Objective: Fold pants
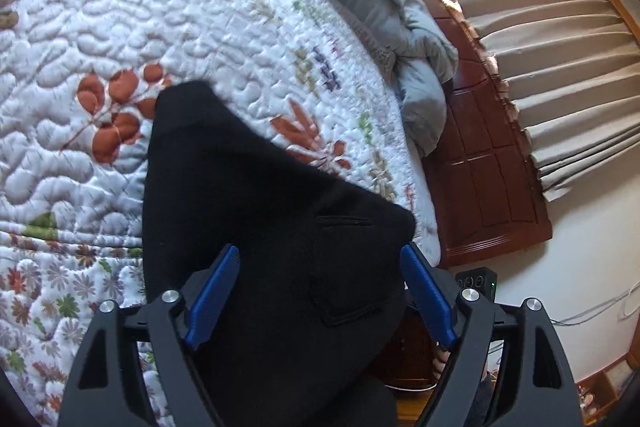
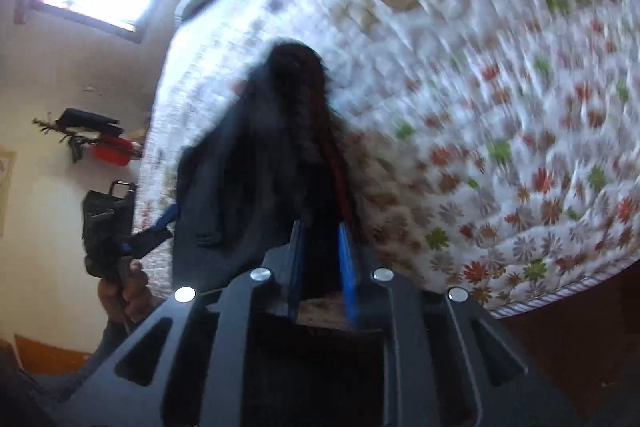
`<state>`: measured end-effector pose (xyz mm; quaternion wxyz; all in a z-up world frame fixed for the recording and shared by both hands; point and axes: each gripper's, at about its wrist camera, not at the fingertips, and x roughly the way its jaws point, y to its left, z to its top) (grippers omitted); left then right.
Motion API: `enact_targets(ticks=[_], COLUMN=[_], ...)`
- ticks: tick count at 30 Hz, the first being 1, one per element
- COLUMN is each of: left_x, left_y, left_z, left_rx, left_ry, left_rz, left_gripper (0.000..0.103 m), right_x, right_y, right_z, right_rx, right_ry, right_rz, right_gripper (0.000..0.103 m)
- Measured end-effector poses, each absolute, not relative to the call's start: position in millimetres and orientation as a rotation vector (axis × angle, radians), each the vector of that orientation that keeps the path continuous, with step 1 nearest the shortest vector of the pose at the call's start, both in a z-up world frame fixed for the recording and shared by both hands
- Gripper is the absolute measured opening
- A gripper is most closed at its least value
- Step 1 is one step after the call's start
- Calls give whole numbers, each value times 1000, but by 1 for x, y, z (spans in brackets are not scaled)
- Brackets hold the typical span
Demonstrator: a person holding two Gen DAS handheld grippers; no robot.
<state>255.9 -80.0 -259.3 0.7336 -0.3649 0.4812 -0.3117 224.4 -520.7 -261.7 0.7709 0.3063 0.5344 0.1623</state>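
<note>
— Two grippers, one pair of black pants (image 1: 256, 227). Left wrist view first?

— Left gripper (image 1: 320, 291) spread wide, blue pads (image 1: 212, 295) flanking the cloth at the near edge, pressing nothing. Pants draped over the near right corner of the floral quilt (image 1: 120, 27), back pocket (image 1: 348, 267) facing up, narrow end reaching toward the far left. Grey bedding (image 1: 400, 47) bunched along the far right, wooden bed frame (image 1: 480, 167) beyond, beige curtain (image 1: 560, 67) further right.

— And the right wrist view?

— Blurred. Right gripper (image 2: 322, 267) narrowed to a slim gap, dark cloth between the pads and rising from them; pinched, by the look of it. Pants (image 2: 260, 167) bunched up above the quilt (image 2: 480, 107), not flat. At left, the other gripper (image 2: 152, 231), held in a hand (image 2: 120, 291).

— Progress?

— Early, probably. No tidy fold visible, no stacked layers, legs not clearly aligned. Still to do: spread flat, bring one leg over the other, fold lengthwise into a compact stack.
</note>
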Motion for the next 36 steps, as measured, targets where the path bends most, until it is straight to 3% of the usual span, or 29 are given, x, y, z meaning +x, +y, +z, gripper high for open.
enact_targets(ticks=[4, 5, 6, 10, 11, 12, 13, 14, 16, 17, 18, 21, 22, 24, 26, 28, 29, 30, 36], left_x=[237, 234, 231, 214, 211, 210, 210, 209, 209, 209, 208, 209, 211, 214, 219, 226, 229, 233, 267], left_y=[-66, -66, -66, -71, -71, -71, -69, -66, -61, -58, -54, -45, -40, -35, -26, -17, -13, -10, -15], left_z=[-231, -230, -230, -248, -255, -260, -268, -272, -272, -268, -262, -256, -255, -254, -253, -252, -253, -255, -290], left_rx=[-817, -830, -842, -851, -851, -850, -848, -857, -873, -872, -870, -873, -871, -863, -860, -848, -842, -842, -919], left_ry=[974, 974, 976, 1025, 1039, 1053, 1073, 1077, 1079, 1067, 1049, 1032, 1030, 1033, 1044, 1054, 1060, 1069, 1195], left_rz=[-727, -739, -751, -749, -735, -726, -704, -708, -703, -701, -707, -712, -705, -694, -677, -675, -668, -669, -723], left_gripper=[85, 85, 85, 85, 85, 85, 85, 83, 83, 84, 84, 85, 85, 85, 85, 88, 90, 90, 91], right_x=[231, 240, 255, 302, 309, 318, 320, 321, 310, 301, 286, 254, 248, 239, 234, 229, 230, 232, 280], right_y=[-512, -504, -491, -479, -486, -495, -502, -512, -520, -521, -519, -506, -503, -513, -531, -551, -563, -572, -561], right_z=[-215, -214, -216, -249, -263, -283, -295, -300, -286, -274, -258, -251, -258, -285, -290, -271, -264, -261, -294], right_rx=[689, 700, 706, 767, 778, 803, 808, 811, 829, 818, 804, 731, 699, 665, 710, 717, 745, 767, 812], right_ry=[1010, 1009, 1008, 1021, 1043, 1089, 1117, 1123, 1082, 1055, 1037, 1079, 1114, 1201, 1197, 1147, 1134, 1134, 1318], right_rz=[439, 482, 524, 548, 514, 469, 438, 426, 436, 455, 499, 581, 571, 514, 497, 473, 469, 460, 582], right_gripper=[18, 24, 30, 32, 24, 6, 0, 0, 5, 18, 24, 25, 23, 0, 0, 28, 66, 92, 93])
